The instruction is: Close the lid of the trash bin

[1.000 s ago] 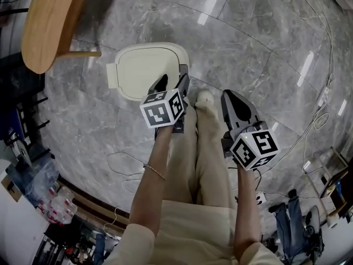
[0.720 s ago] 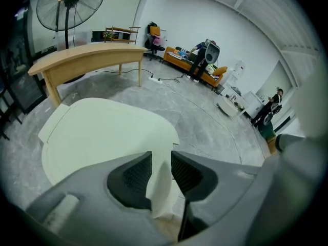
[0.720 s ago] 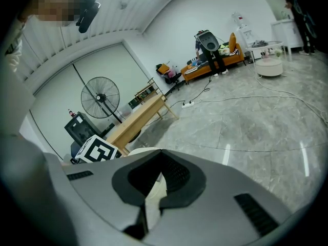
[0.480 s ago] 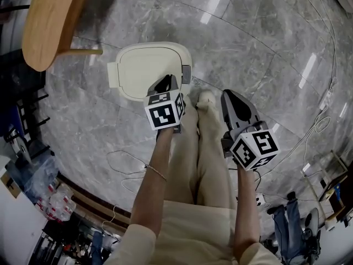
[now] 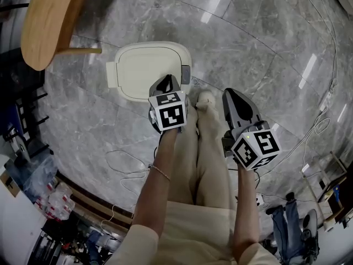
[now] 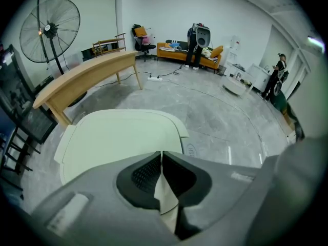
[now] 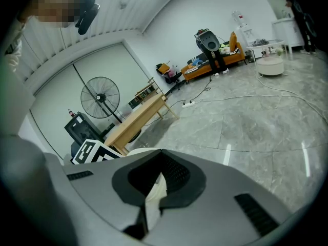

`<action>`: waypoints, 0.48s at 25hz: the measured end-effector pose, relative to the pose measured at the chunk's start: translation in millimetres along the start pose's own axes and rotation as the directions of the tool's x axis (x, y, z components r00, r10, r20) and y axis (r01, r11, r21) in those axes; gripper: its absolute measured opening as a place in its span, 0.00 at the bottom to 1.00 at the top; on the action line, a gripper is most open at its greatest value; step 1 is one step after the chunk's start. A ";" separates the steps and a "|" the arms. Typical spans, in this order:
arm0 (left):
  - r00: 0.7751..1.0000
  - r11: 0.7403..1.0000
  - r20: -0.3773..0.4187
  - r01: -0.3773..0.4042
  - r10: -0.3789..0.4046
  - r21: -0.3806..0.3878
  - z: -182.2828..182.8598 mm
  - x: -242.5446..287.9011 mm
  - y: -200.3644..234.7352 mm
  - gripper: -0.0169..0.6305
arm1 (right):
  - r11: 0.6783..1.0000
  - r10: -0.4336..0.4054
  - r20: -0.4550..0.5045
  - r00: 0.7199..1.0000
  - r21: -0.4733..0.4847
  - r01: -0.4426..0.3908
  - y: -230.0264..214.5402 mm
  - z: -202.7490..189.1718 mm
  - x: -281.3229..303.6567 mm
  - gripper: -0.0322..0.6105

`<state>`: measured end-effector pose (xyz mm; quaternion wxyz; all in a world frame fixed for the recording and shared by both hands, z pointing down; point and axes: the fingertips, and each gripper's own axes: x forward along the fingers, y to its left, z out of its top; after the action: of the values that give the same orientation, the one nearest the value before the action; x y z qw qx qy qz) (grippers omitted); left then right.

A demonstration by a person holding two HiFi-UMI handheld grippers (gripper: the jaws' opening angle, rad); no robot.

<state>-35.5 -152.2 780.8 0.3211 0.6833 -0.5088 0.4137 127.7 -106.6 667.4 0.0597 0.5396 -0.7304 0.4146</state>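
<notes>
The cream trash bin [image 5: 144, 69] stands on the grey marble floor, and its lid [image 6: 115, 137] lies flat over it. My left gripper [image 5: 167, 81] hangs over the bin's near right corner and points steeply down. Its jaws have just been closing and now meet with nothing between them [image 6: 162, 152]. My right gripper [image 5: 229, 95] is off to the right of the bin, over bare floor. Its jaws are shut and empty in the right gripper view [image 7: 161, 152].
A light shoe [image 5: 205, 99] of the person stands between the grippers, just right of the bin. A curved wooden table [image 5: 48, 21] is at the far left, a standing fan [image 6: 49, 29] behind it. Thin cables [image 5: 122, 162] lie on the floor near the legs.
The left gripper's jaws, wide apart a second ago, have come together. Its marker cube has rolled and shifted a little to the right. The right gripper and the bin have not moved.
</notes>
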 end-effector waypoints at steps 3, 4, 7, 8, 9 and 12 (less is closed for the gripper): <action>1.000 1.000 0.000 -0.005 0.005 0.006 -0.2 0.3 0.1 0.07 | 1.000 -0.002 0.002 1.000 0.002 0.002 -1.9 -0.2 -0.4 0.06; 1.000 1.000 0.000 -0.006 0.006 0.004 -0.1 0.0 0.0 0.07 | 1.000 -0.004 0.000 1.000 0.003 0.004 -2.4 -0.3 -0.8 0.06; 1.000 1.000 -0.001 -0.003 0.003 0.005 -1.6 -0.6 -0.5 0.07 | 1.000 -0.007 -0.004 1.000 0.005 0.007 -2.3 -1.1 -3.0 0.06; 1.000 1.000 -0.006 0.002 -0.002 0.006 -2.4 -0.7 -0.4 0.07 | 1.000 -0.008 -0.005 1.000 0.003 0.008 -1.6 -0.4 -4.0 0.06; 1.000 1.000 -0.013 0.009 -0.009 0.007 -2.6 -0.8 0.0 0.07 | 1.000 -0.010 -0.006 1.000 0.002 0.010 -0.7 1.3 -5.1 0.06; 0.999 0.999 -0.023 0.029 -0.028 0.036 1.5 -6.1 0.6 0.06 | 1.000 -0.016 -0.004 1.000 -0.005 0.015 2.2 10.2 -10.5 0.06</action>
<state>-36.5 -151.1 774.7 0.3201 0.6916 -0.4879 0.4257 133.9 -105.6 653.9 0.0657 0.5443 -0.7271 0.4132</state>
